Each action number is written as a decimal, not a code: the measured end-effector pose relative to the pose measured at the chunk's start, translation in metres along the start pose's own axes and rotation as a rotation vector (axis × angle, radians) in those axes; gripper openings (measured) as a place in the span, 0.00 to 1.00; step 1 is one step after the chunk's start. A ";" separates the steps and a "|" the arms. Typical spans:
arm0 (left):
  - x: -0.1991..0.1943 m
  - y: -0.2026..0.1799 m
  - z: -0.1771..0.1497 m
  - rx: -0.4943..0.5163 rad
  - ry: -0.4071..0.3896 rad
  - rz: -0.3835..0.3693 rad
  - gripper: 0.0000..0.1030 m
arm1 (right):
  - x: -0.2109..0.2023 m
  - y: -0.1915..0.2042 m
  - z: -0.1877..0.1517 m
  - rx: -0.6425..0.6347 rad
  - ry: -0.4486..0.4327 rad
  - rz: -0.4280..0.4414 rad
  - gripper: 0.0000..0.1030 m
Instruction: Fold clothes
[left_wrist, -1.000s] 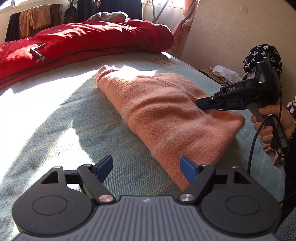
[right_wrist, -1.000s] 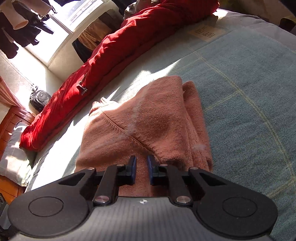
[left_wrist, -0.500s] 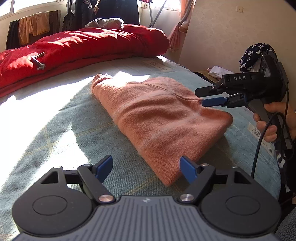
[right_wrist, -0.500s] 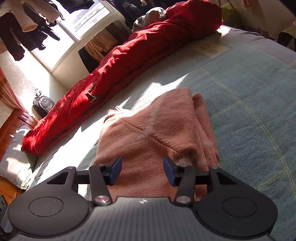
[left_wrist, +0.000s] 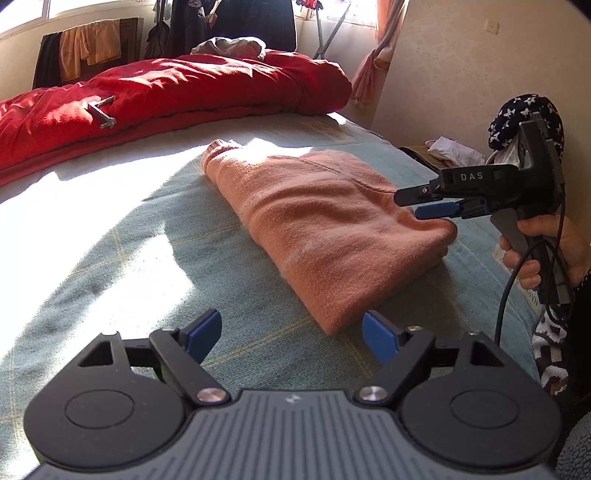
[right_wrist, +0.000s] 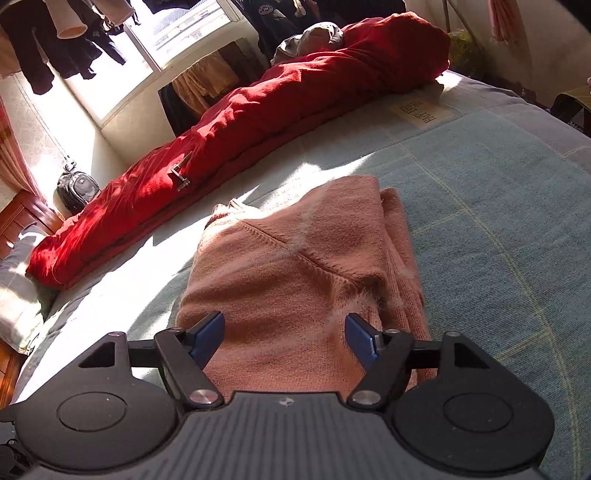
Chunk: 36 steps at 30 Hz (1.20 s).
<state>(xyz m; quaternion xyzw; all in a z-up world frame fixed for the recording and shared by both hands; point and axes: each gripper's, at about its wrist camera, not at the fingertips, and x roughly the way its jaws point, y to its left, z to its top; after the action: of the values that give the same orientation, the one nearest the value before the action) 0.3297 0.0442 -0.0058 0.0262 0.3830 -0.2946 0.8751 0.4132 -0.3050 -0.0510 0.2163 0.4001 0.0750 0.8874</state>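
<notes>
A folded salmon-pink sweater (left_wrist: 325, 229) lies on the pale blue-green bedspread (left_wrist: 122, 258), roughly in the middle of the bed, its long axis running from the near edge toward the red quilt (left_wrist: 177, 96) that is heaped along the far side. Sunlight falls across the bedspread and the far end of the sweater.

The left gripper (left_wrist: 291, 334) sits low over the bedspread just short of the sweater's near corner, its blue-padded fingers (left_wrist: 205, 330) spread wide with nothing between them — only the bedspread shows in the gap, and the sweater's folded corner lies just beside the right-hand pad.

The right gripper (left_wrist: 421, 203) comes in from the sweater's right side, held level by a hand (left_wrist: 532, 251) wrapped around its grey handle, a black cable looping down below the wrist. From the left wrist view its black upper finger and blue lower pad reach over the sweater's right edge; whether they touch the knit cannot be told. In the right wrist view its fingers (right_wrist: 207, 334) stand wide apart, straddling the sweater's near end without clamping it — the fabric lies between and below them, a diagonal seam running across the top fold.

A small metal tool (right_wrist: 181, 173) rests on the red quilt
</notes>
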 end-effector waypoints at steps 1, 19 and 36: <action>0.001 0.000 0.001 -0.001 -0.001 0.003 0.81 | 0.001 -0.001 -0.001 -0.003 0.003 -0.008 0.73; 0.126 -0.035 0.083 0.157 -0.029 -0.049 0.81 | -0.031 -0.060 -0.035 0.206 -0.017 0.090 0.40; 0.134 -0.037 0.070 0.199 -0.077 -0.041 0.90 | -0.012 -0.082 -0.023 0.296 -0.043 0.234 0.60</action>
<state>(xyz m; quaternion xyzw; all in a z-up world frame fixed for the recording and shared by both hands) 0.4271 -0.0714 -0.0412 0.0935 0.3183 -0.3499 0.8761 0.3848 -0.3746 -0.0923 0.3909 0.3597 0.1133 0.8396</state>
